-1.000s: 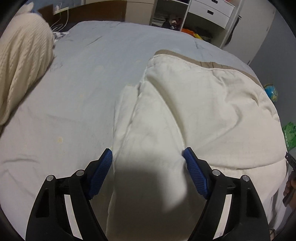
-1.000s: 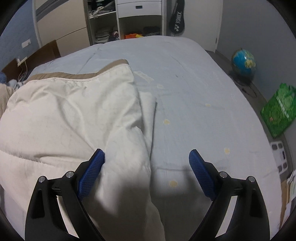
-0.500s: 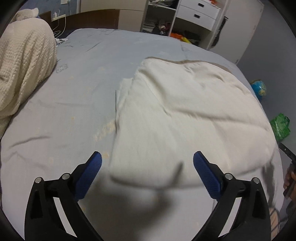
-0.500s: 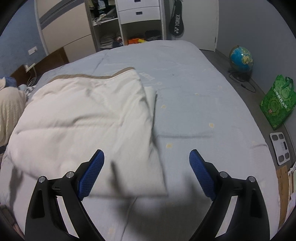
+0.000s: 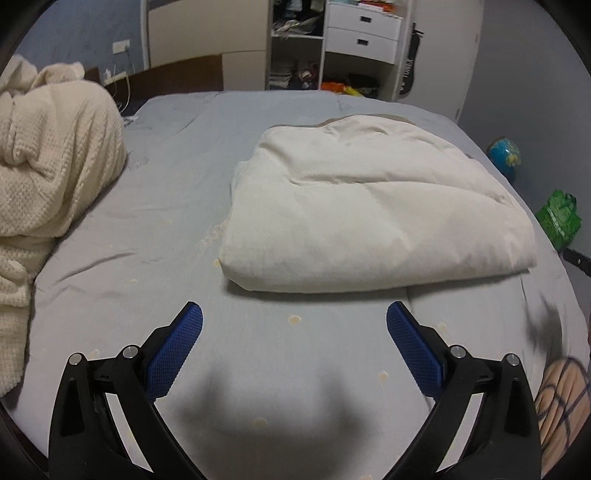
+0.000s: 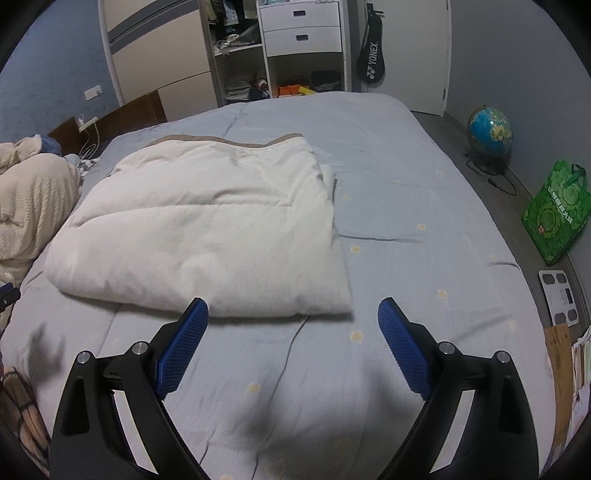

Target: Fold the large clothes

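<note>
A cream quilted cover (image 5: 369,206) lies folded into a thick rectangle on the grey-blue bed (image 5: 147,229), with a tan border along its far edge. It also shows in the right wrist view (image 6: 207,236). My left gripper (image 5: 294,325) is open and empty, above the bed sheet just short of the cover's near edge. My right gripper (image 6: 293,317) is open and empty, above the sheet near the cover's near right corner.
A cream knitted blanket (image 5: 48,177) is heaped at the bed's left side. Shelves and white drawers (image 6: 299,33) stand behind the bed. A globe (image 6: 489,131), a green bag (image 6: 557,214) and a scale (image 6: 561,295) are on the floor to the right.
Both grippers have pulled back and up from the cover, which they were over a second ago. The cover now lies folded and free on the bed.
</note>
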`<state>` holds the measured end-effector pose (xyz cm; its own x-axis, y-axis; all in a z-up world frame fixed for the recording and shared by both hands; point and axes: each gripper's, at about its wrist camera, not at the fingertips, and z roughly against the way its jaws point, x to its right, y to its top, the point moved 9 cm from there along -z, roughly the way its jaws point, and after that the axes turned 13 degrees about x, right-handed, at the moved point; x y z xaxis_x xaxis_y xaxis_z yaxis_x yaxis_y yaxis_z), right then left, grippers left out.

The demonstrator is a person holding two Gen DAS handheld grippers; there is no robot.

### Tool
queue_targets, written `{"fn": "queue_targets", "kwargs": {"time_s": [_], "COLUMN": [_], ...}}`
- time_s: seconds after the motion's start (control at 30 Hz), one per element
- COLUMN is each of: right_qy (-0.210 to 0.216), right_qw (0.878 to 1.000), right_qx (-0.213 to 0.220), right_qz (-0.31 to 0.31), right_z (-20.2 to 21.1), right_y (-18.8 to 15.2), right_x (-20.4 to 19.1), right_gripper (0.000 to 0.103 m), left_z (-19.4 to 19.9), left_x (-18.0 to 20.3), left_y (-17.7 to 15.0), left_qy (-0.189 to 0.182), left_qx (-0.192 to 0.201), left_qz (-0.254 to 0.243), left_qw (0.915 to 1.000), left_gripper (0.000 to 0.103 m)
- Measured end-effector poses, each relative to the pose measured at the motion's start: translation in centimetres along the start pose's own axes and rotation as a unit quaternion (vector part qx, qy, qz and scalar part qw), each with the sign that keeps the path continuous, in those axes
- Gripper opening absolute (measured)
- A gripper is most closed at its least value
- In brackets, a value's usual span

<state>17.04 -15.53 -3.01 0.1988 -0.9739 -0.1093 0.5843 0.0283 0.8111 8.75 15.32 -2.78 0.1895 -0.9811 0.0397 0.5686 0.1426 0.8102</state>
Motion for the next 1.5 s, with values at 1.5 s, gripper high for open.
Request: {"fn": "queue_targets", "kwargs": {"time_s": [1.5], "right_qy": [0.023], "right_qw": [1.0], "right_qx": [-0.021], "right_qz": [-0.001], "right_z": [4.6], "right_y": [-5.8], "right_x": [-6.0], "right_gripper": [0.089], "left_z": [2.5], "left_x": [5.2], "left_y": [-4.4], "left_qy": [-0.025], "left_qx": [0.037], "left_qz": [-0.049], "left_qw": [0.9978], "left_gripper": [0.096]}}
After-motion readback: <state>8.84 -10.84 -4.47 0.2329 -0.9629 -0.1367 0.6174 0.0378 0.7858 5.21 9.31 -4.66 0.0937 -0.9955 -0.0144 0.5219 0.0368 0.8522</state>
